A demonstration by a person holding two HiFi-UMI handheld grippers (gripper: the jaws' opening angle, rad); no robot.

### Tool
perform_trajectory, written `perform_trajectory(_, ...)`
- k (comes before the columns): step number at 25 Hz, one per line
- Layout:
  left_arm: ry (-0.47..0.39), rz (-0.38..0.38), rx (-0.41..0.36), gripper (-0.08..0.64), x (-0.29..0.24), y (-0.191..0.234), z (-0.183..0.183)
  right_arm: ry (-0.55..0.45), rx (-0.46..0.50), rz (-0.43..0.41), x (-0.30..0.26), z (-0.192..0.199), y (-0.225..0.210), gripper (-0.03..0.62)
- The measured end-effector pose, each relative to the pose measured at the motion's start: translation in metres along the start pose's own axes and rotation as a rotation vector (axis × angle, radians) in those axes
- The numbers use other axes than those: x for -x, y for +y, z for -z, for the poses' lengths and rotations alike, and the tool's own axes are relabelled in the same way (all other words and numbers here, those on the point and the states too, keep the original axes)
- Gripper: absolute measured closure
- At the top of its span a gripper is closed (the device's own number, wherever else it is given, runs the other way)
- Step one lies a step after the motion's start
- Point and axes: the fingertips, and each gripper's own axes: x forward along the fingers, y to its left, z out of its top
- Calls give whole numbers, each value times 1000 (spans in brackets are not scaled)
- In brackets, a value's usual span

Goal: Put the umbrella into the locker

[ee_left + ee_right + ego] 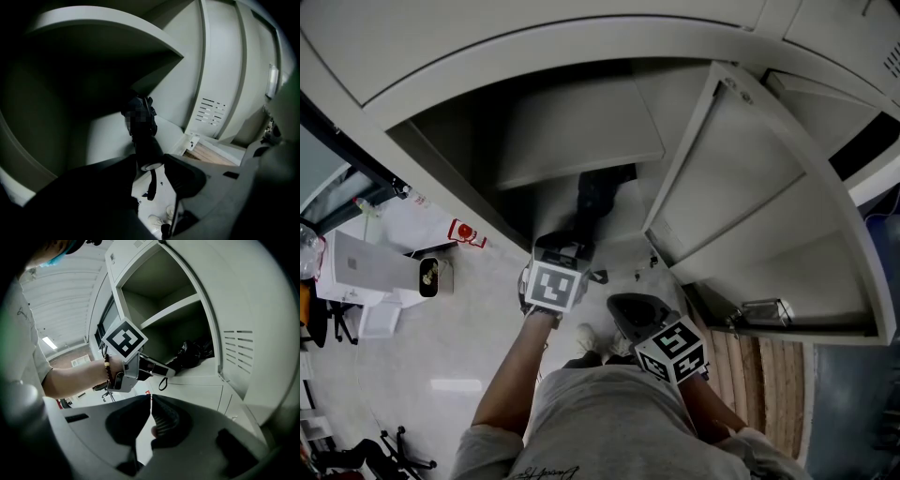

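Observation:
The folded black umbrella (595,199) lies in the open locker's lower compartment (544,202), under its shelf (581,141). Its handle end (146,152) sticks out over the front edge, and a wrist strap (152,182) hangs from it. My left gripper (565,251) is at the locker's mouth. Its jaws close in on both sides of the handle (157,367). My right gripper (630,311) is held back near my body. In the right gripper view its jaws (150,398) meet with nothing between them.
The locker door (750,187) stands swung open to the right, with vent slots (208,112) on its inside. White boxes (366,267) and a red item (467,232) lie on the floor at the left. My shoes (589,339) are below the locker, and wooden flooring (769,375) lies to the right.

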Motion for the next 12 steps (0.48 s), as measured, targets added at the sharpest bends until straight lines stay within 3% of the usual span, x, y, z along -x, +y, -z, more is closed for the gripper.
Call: perform_trajectory(12, 8, 17, -52, 362, 8, -5, 11, 10, -1, 1, -3, 3, 2, 563)
